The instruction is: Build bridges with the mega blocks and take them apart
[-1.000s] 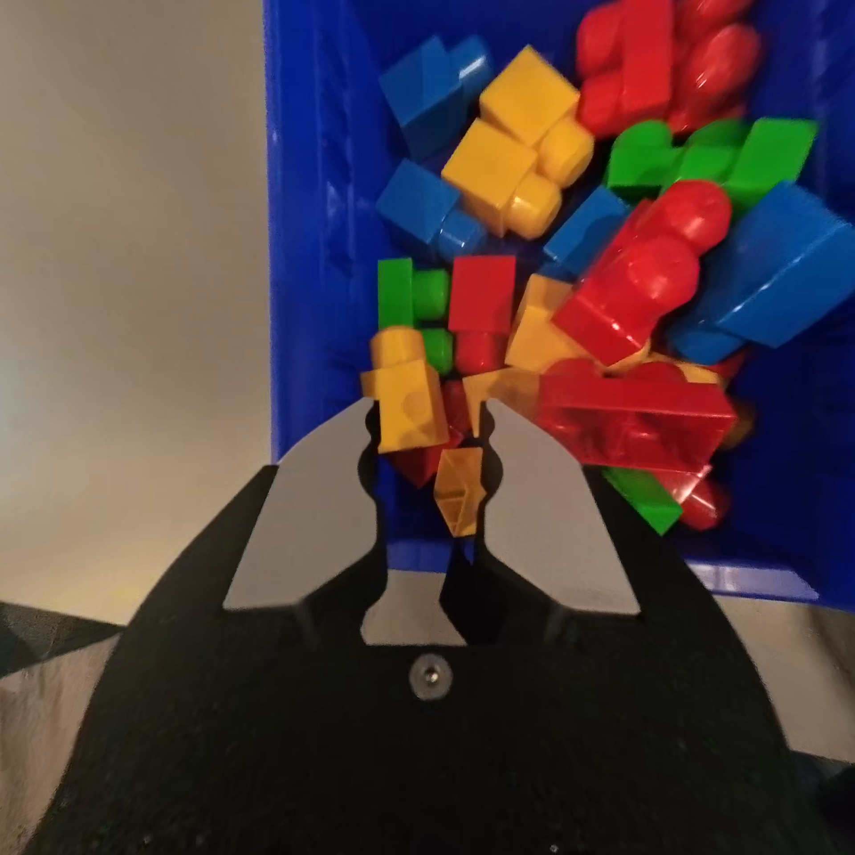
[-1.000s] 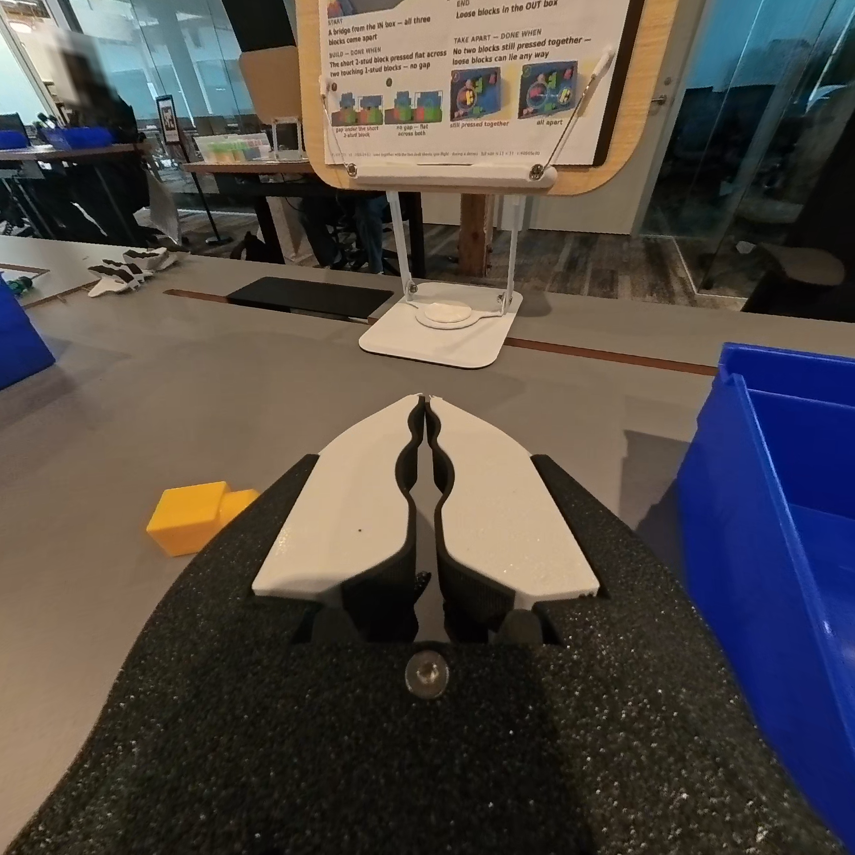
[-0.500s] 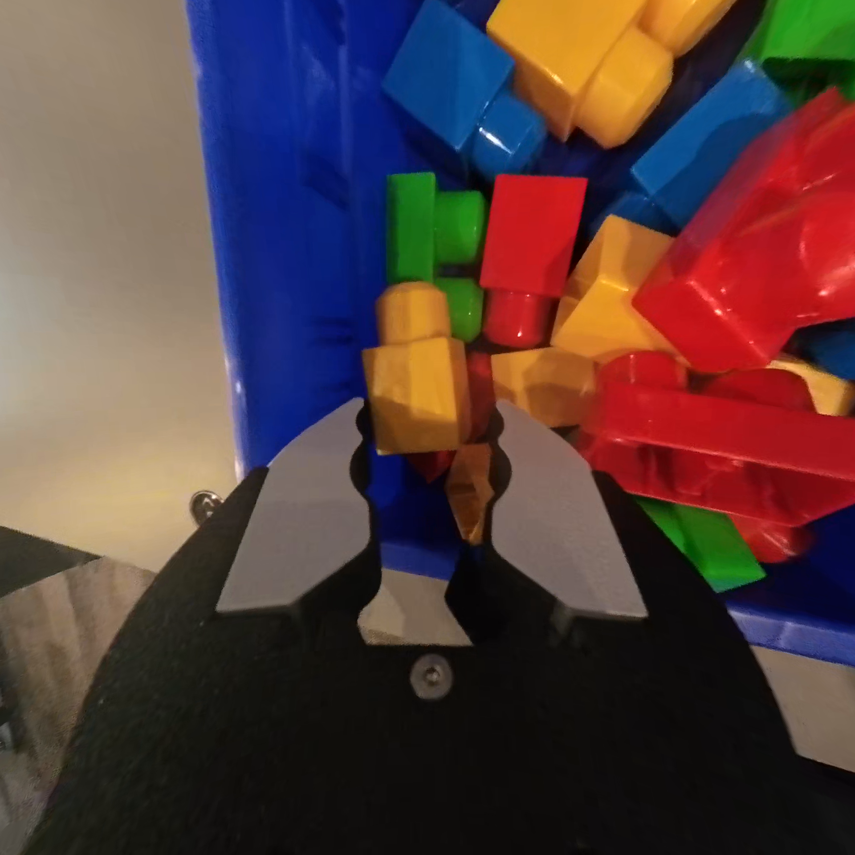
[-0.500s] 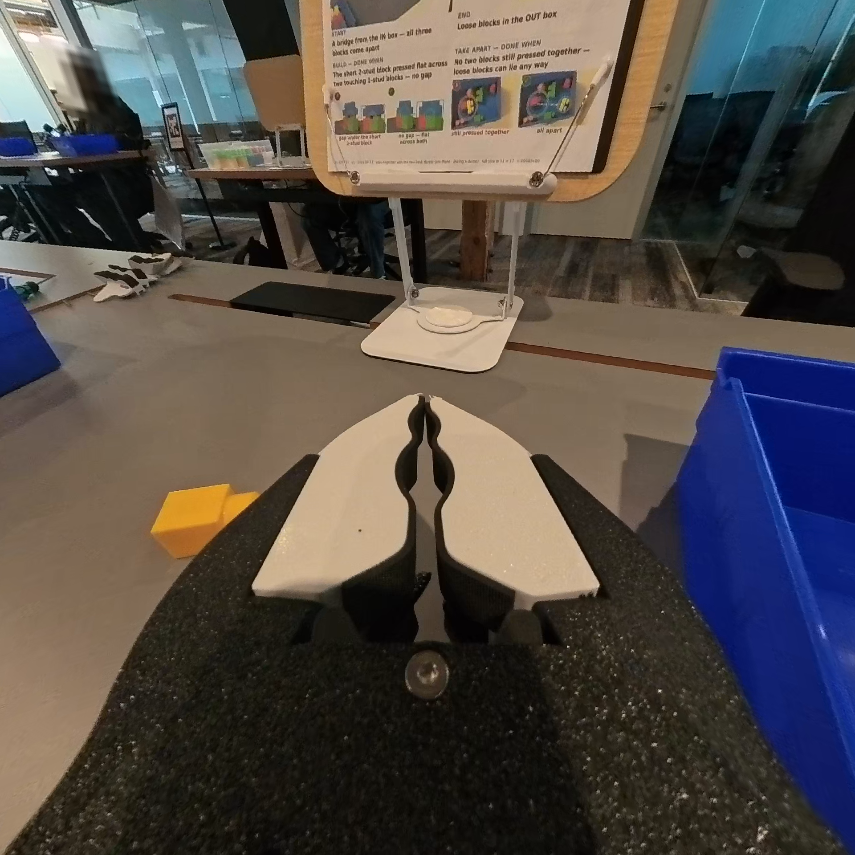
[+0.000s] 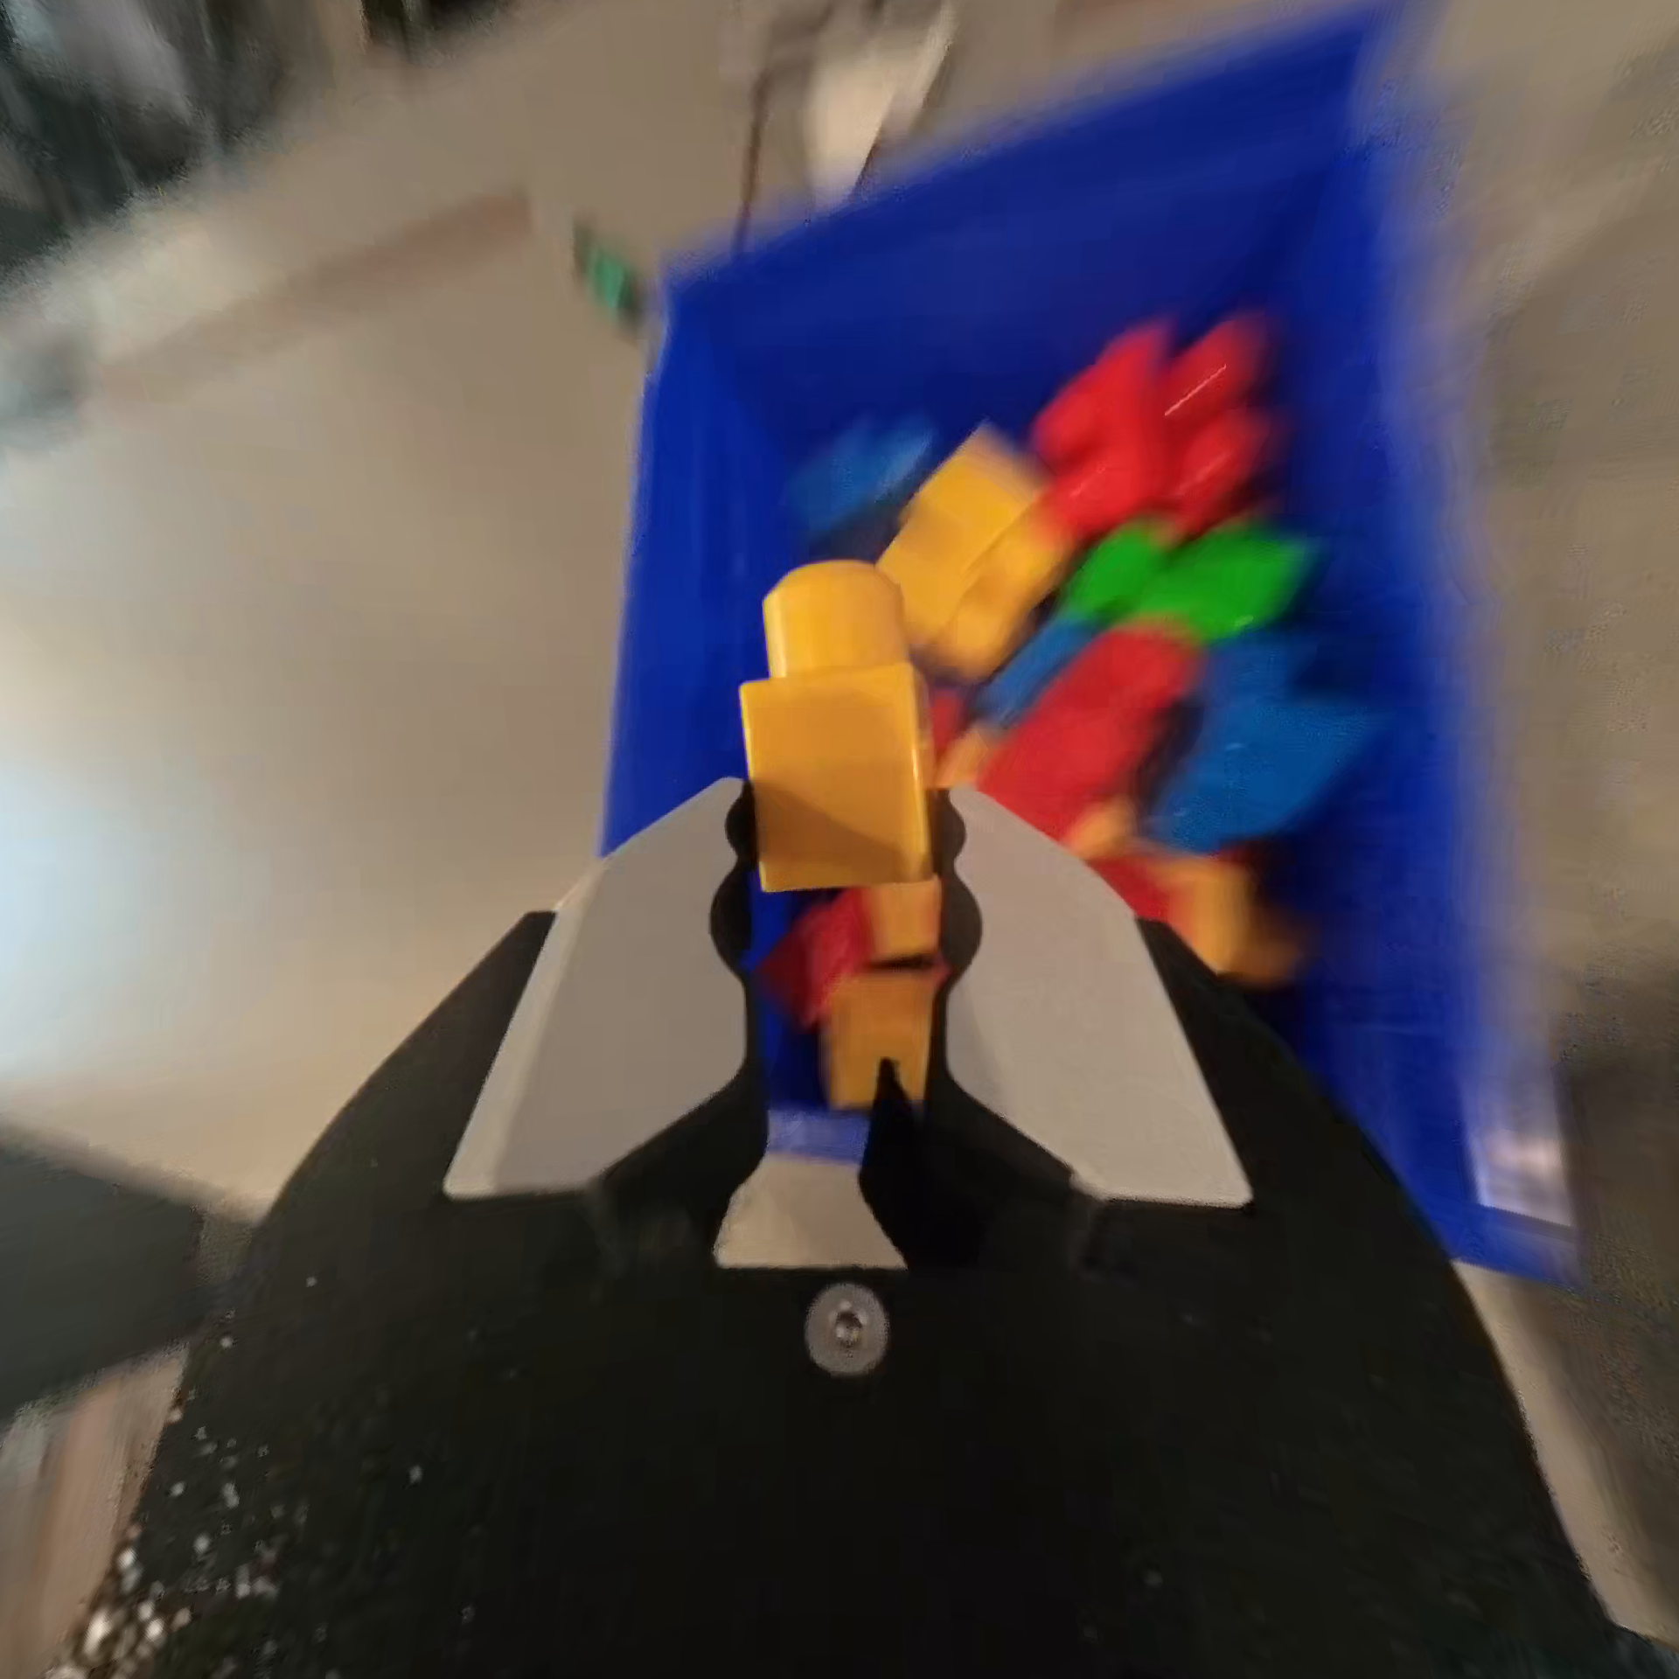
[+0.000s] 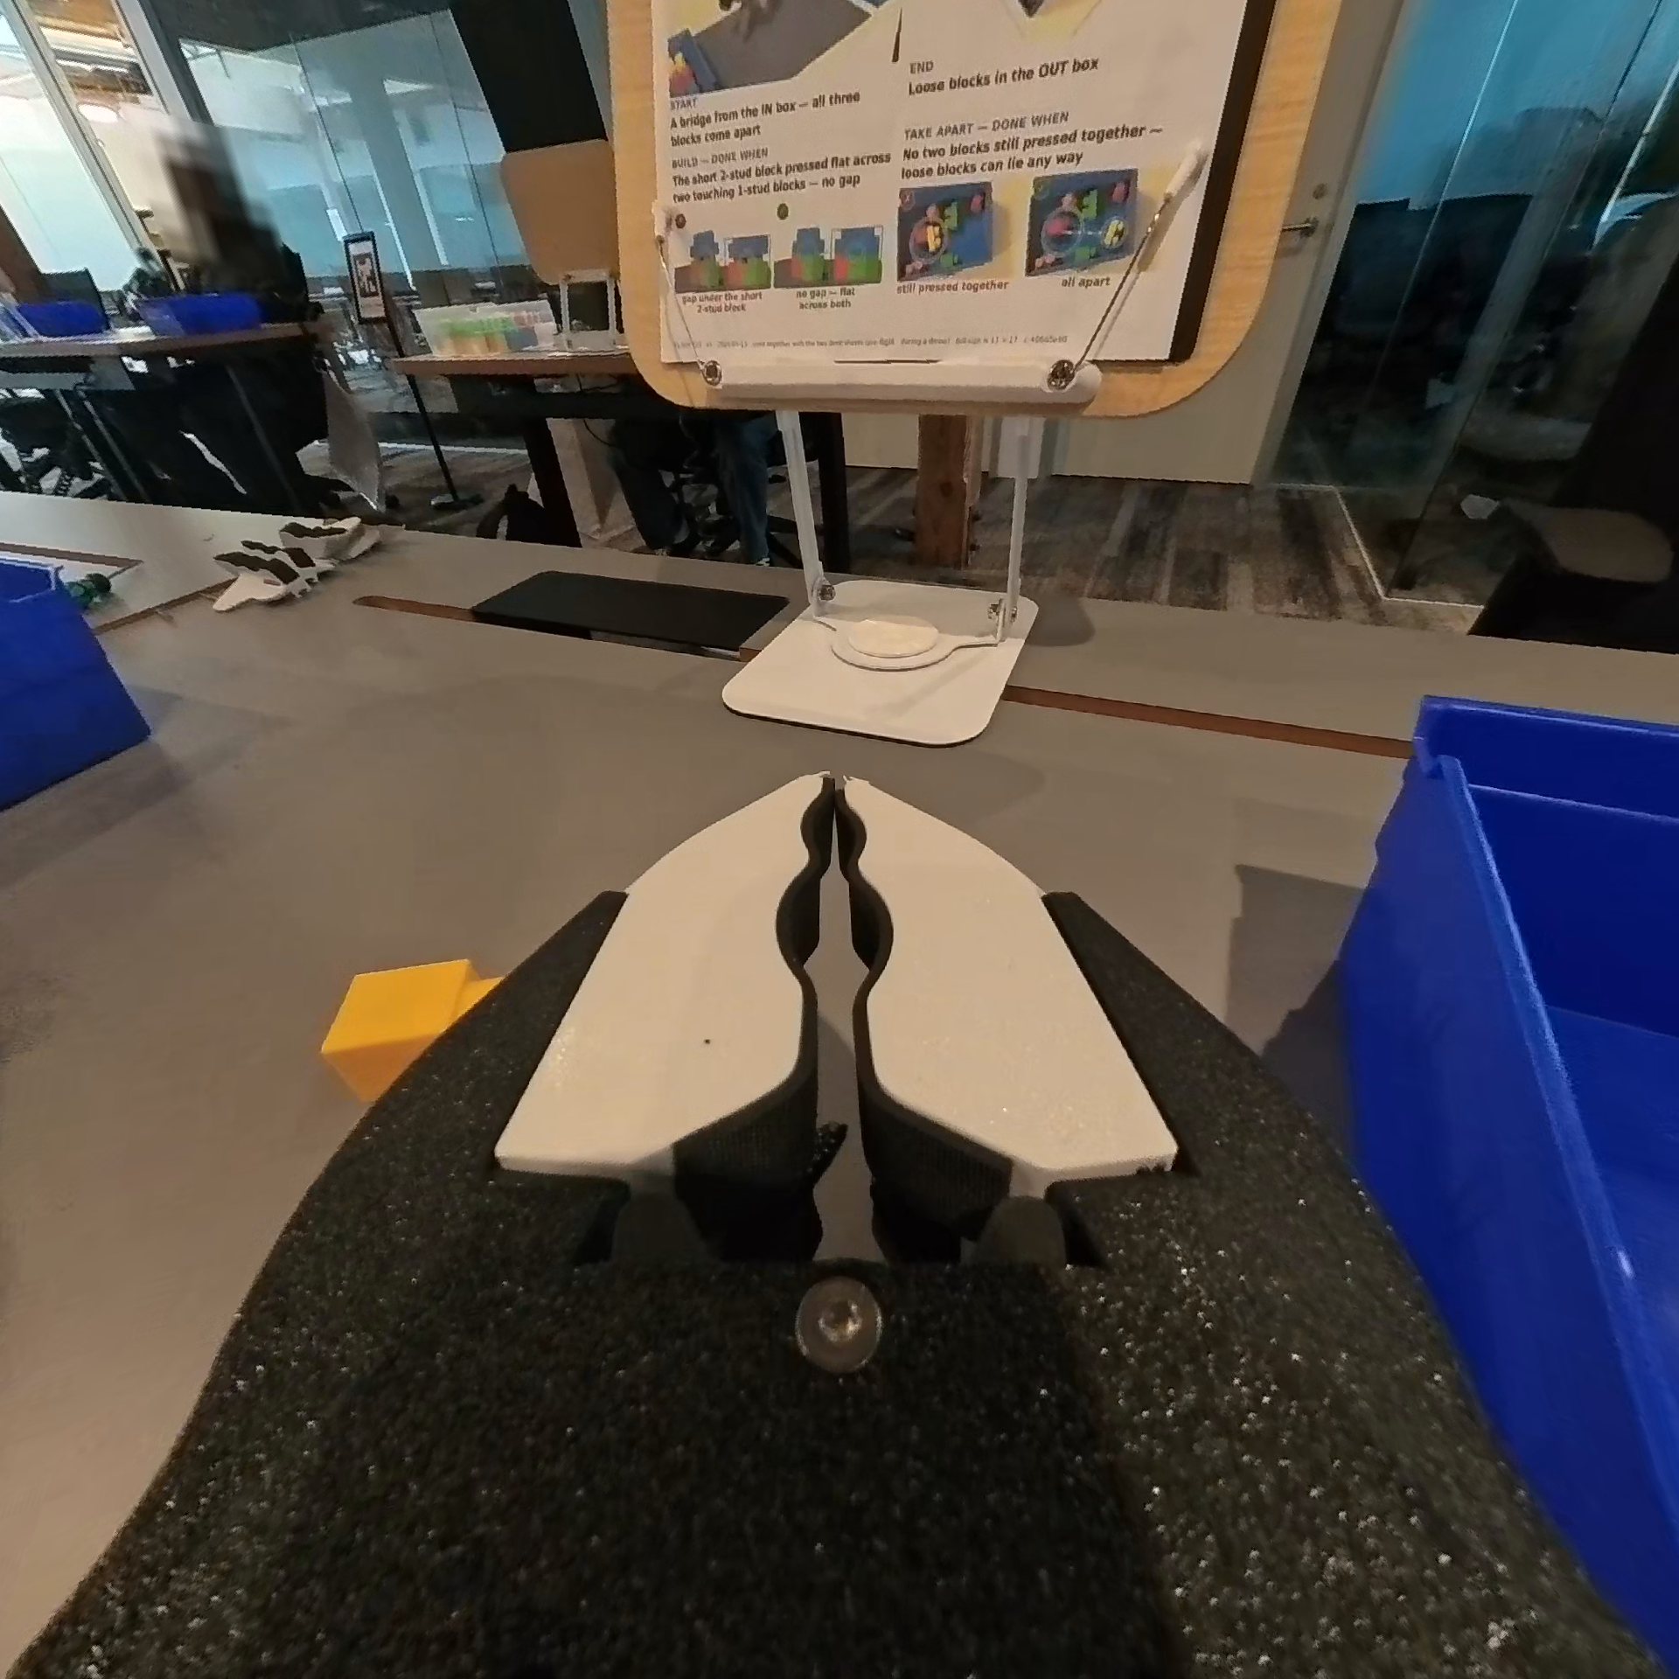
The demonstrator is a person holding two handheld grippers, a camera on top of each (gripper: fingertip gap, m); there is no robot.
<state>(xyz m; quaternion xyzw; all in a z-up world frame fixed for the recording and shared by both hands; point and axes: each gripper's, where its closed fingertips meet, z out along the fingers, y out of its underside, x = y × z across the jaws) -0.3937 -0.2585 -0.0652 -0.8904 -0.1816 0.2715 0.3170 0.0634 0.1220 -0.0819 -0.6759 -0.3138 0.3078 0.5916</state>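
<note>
In the left wrist view my left gripper (image 5: 840,804) is shut on a yellow one-stud block (image 5: 836,754) and holds it above a blue bin (image 5: 709,509) full of red, yellow, green and blue blocks (image 5: 1145,636). The view is blurred by motion. In the right wrist view my right gripper (image 6: 833,781) is shut and empty, hovering over the grey table (image 6: 363,799). A second yellow block (image 6: 395,1022) lies on the table to its left, partly hidden by the gripper body.
A blue bin (image 6: 1526,1045) with no blocks showing stands at the right in the right wrist view. A white stand (image 6: 877,672) with an instruction sheet is at the table's far side. Another blue bin (image 6: 54,700) sits at far left, with a black pad (image 6: 627,609) behind. One gripper's finger ends stand about 60 cm off the other's.
My left gripper has closed on the yellow one-stud block and lifted it out of the pile, pulling back from the bin. My right gripper has dipped slightly and stays shut.
</note>
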